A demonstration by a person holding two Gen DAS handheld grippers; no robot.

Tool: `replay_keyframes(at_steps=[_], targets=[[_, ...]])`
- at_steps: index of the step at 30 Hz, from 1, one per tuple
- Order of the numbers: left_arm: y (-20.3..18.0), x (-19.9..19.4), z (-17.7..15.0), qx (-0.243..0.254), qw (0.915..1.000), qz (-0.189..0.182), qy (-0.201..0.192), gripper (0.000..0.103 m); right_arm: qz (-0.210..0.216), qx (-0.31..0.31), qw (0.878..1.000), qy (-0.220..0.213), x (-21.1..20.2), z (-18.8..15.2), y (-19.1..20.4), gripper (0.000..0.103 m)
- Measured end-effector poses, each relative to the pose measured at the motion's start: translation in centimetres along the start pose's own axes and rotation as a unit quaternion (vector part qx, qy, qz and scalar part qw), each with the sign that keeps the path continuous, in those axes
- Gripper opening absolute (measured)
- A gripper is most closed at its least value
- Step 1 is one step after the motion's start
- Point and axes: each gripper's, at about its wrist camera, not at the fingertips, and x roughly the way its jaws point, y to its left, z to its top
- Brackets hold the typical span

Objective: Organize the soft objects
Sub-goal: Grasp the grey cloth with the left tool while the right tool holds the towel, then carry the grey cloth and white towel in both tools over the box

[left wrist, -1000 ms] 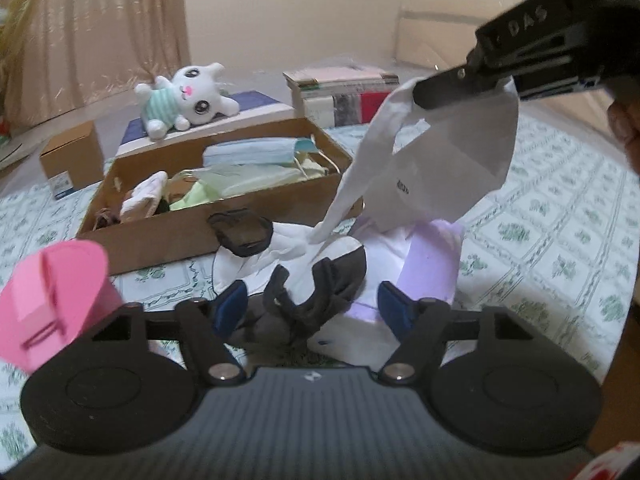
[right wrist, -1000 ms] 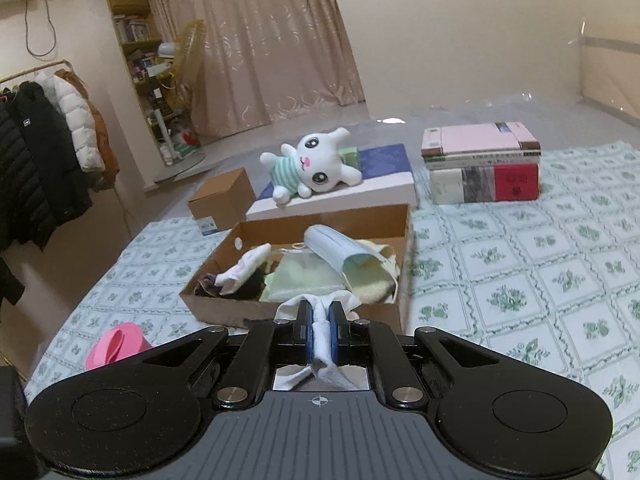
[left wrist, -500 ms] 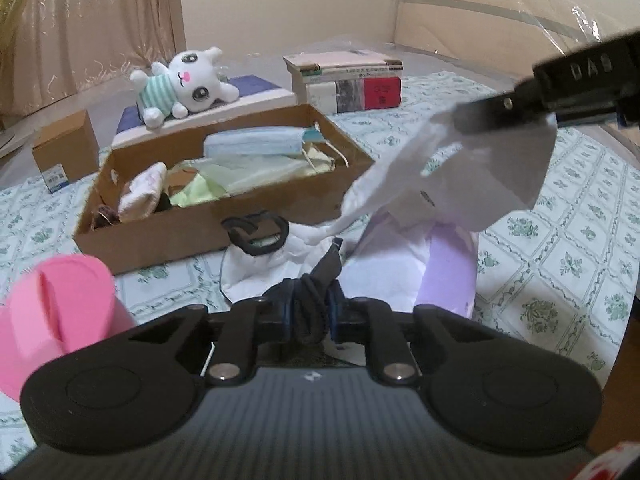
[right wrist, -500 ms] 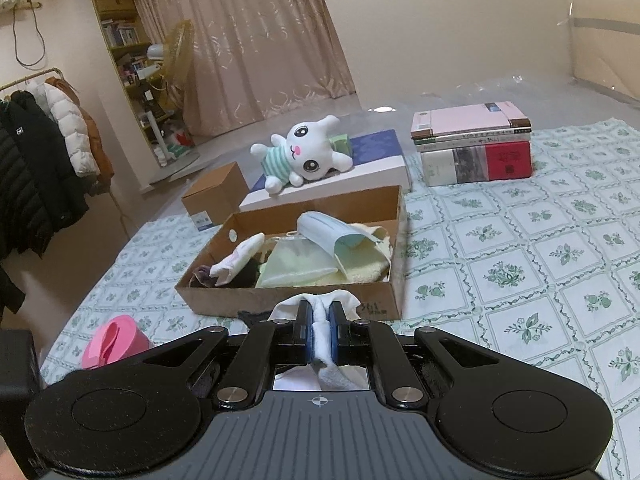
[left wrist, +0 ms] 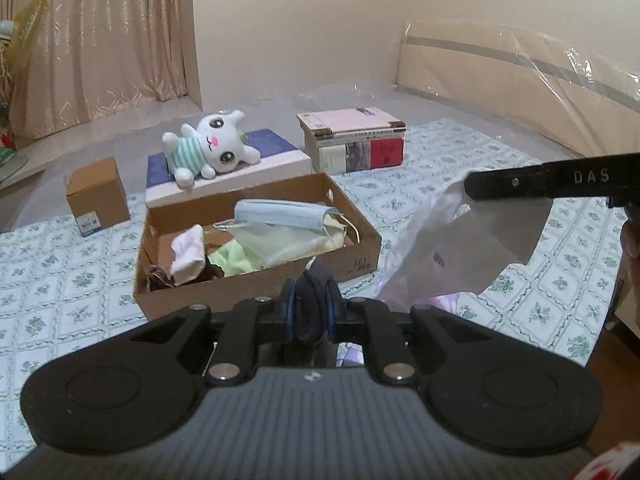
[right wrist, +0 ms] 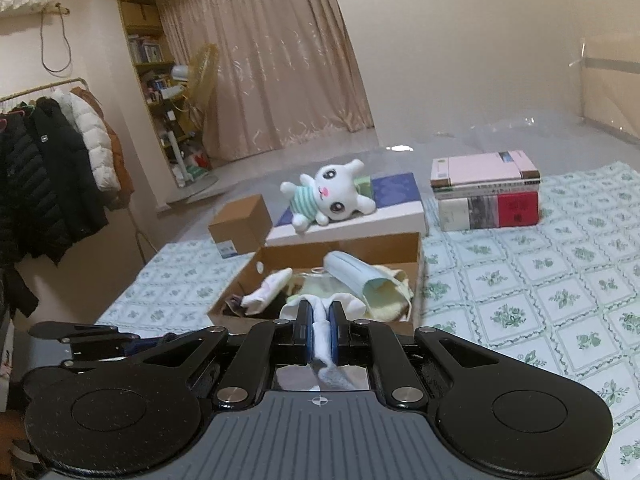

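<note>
Both claws (left wrist: 311, 305) (right wrist: 319, 330) clamped, angled down.

Cream walls (right wrist: 460, 40), beige floor-length curtain (right wrist: 280, 72), cluttered bookshelf (right wrist: 154, 68) in the left alcove, clothes rack (right wrist: 52, 152) of dark and white jackets, glossy grey floor (left wrist: 100, 148), green-patterned white mat (right wrist: 560, 280), dim warm indoor light.

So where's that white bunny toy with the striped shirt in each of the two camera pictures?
Left wrist view: the bunny toy lies left of centre in the upper half, on the white and blue box behind the open cardboard box.
Right wrist view: the bunny toy lies at the centre, on the same box.
Shared landmark: the stack of books sits to its right in both.
</note>
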Motion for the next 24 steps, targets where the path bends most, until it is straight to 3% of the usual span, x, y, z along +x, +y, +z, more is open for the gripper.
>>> replay_keyframes(at_steps=[11,24], targets=[[-0.8,-3.2,-0.2,0.003,1.0,-0.008,0.003,0.013,0.005,-0.007,1.0,-0.008,-2.3,-0.3,2.0,0.008],[-0.5,-4.3,0.1,0.0,0.9992,-0.034,0.019,0.012,-0.005,-0.03,1.0,0.002,-2.6,-0.2,2.3,0.008]])
